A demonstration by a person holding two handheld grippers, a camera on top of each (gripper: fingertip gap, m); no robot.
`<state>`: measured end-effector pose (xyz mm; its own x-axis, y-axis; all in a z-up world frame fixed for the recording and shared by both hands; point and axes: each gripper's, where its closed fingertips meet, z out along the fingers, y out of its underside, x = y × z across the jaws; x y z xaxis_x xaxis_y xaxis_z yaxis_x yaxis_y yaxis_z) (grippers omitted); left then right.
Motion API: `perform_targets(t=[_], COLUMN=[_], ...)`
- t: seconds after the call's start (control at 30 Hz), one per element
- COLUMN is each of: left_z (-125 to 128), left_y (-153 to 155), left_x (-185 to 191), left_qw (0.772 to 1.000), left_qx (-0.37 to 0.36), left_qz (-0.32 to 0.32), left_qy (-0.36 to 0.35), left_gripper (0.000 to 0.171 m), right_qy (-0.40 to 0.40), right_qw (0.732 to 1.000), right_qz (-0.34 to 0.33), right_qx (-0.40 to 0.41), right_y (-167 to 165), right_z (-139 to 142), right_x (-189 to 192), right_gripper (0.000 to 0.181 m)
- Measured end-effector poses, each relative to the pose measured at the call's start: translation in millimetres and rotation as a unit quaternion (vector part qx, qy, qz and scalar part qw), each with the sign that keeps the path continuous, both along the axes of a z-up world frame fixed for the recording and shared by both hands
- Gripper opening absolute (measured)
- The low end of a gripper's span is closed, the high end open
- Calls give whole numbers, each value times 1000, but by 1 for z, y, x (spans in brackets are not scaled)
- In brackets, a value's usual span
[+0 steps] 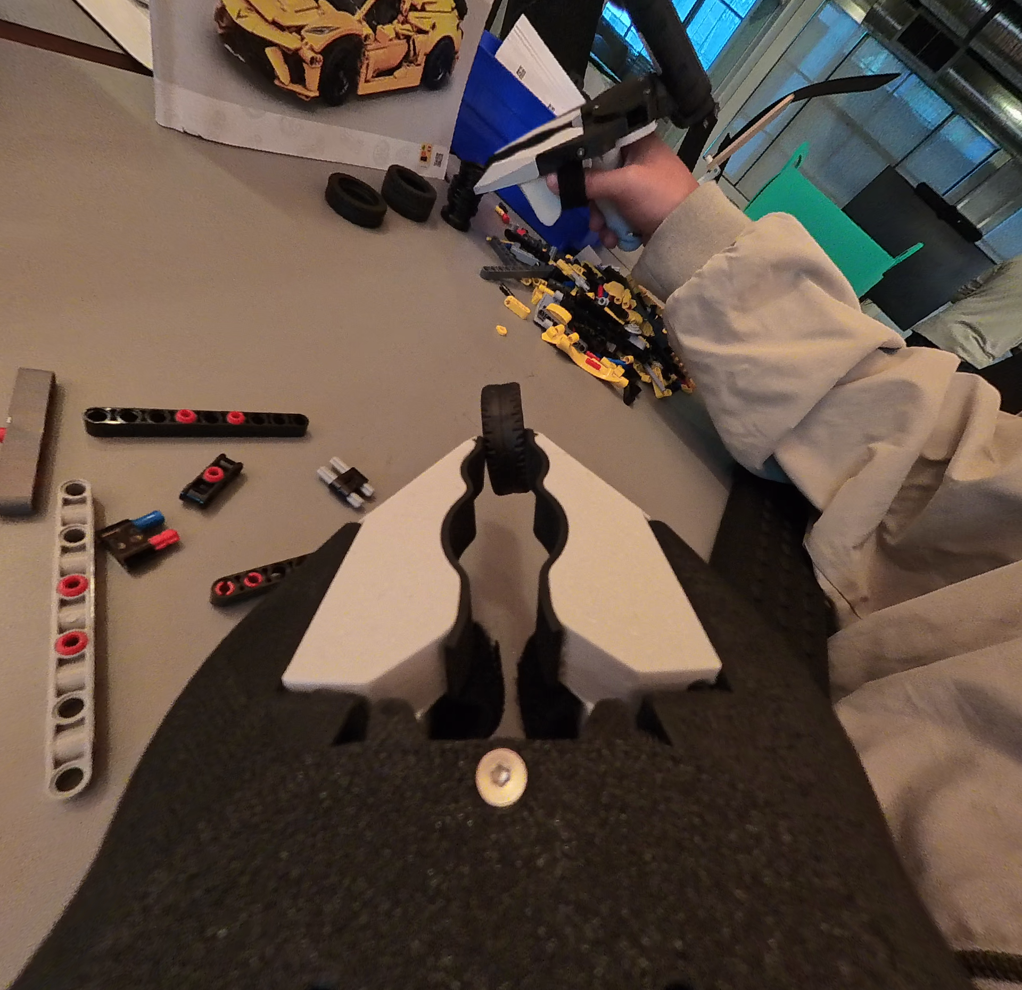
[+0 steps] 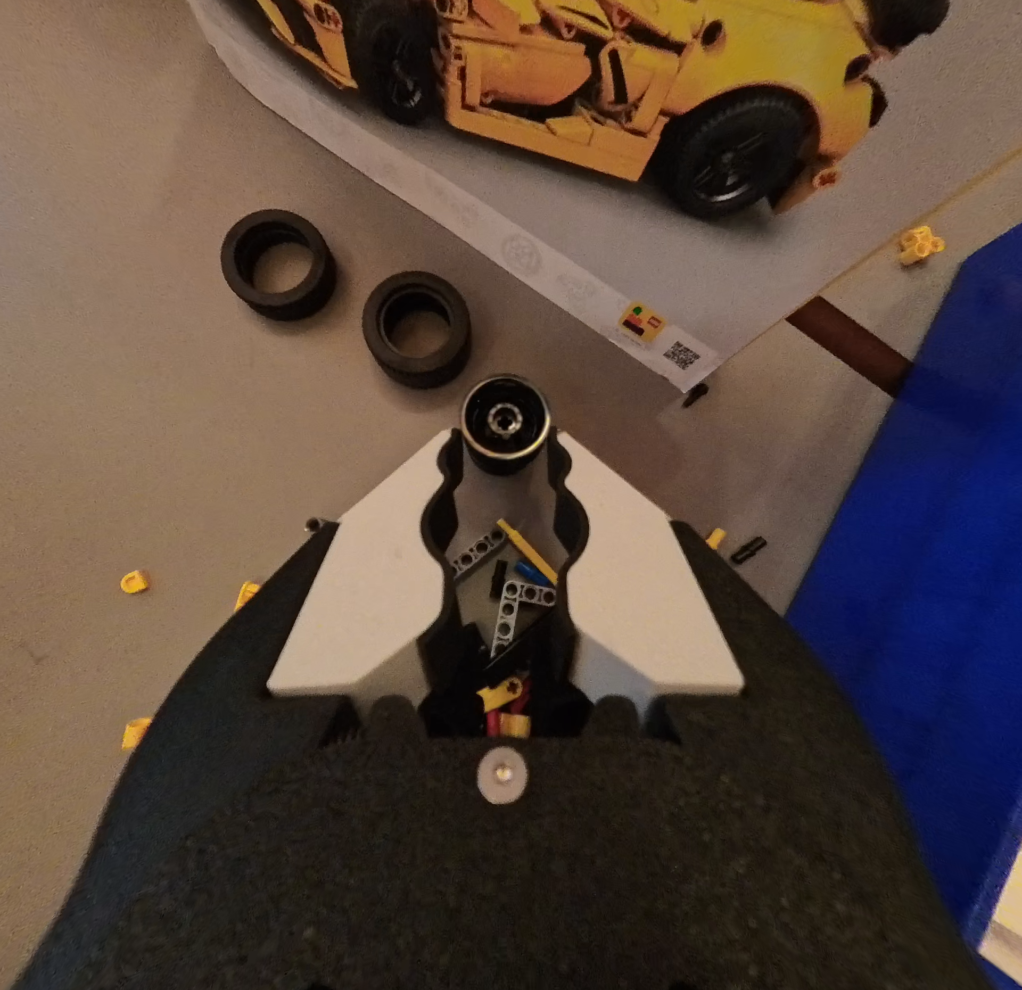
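While the left gripper (image 1: 506,443) sits at frame centre, its fingers are closed almost fully on a small black tyre (image 1: 502,438), pinched edge-on across the tread so it stands upright above the grey table (image 1: 221,278). The right gripper (image 2: 504,438) clamps a black wheel hub (image 2: 504,424) at its fingertips, open end facing the camera, seemingly keeping the bore in sight. Two loose tyres (image 2: 345,297) lie upper left of it, near the box with the yellow car picture (image 2: 636,78). A heap of loose pieces (image 1: 597,316) sits right of centre; five beams and connector bits lie lower left.
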<state>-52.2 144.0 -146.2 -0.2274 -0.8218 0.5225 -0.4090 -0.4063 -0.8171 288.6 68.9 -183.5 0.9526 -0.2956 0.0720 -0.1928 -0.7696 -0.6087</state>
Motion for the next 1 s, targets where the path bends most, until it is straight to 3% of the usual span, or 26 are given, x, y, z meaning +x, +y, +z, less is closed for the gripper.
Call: perform_targets(t=[0.53, 1.0], left_z=[0, 0], left_y=[1, 1], left_x=[0, 0], left_qw=[1000, 1000], left_qx=[-5, -17], left_qz=[1, 0], left_qy=[1, 2], left_gripper=[14, 14], right_qy=[3, 3], right_qw=[1000, 1000], right_qz=[7, 25], right_qx=[20, -1], right_y=[8, 8], right_z=[6, -9], right_x=[-3, -8], right_gripper=[30, 53])
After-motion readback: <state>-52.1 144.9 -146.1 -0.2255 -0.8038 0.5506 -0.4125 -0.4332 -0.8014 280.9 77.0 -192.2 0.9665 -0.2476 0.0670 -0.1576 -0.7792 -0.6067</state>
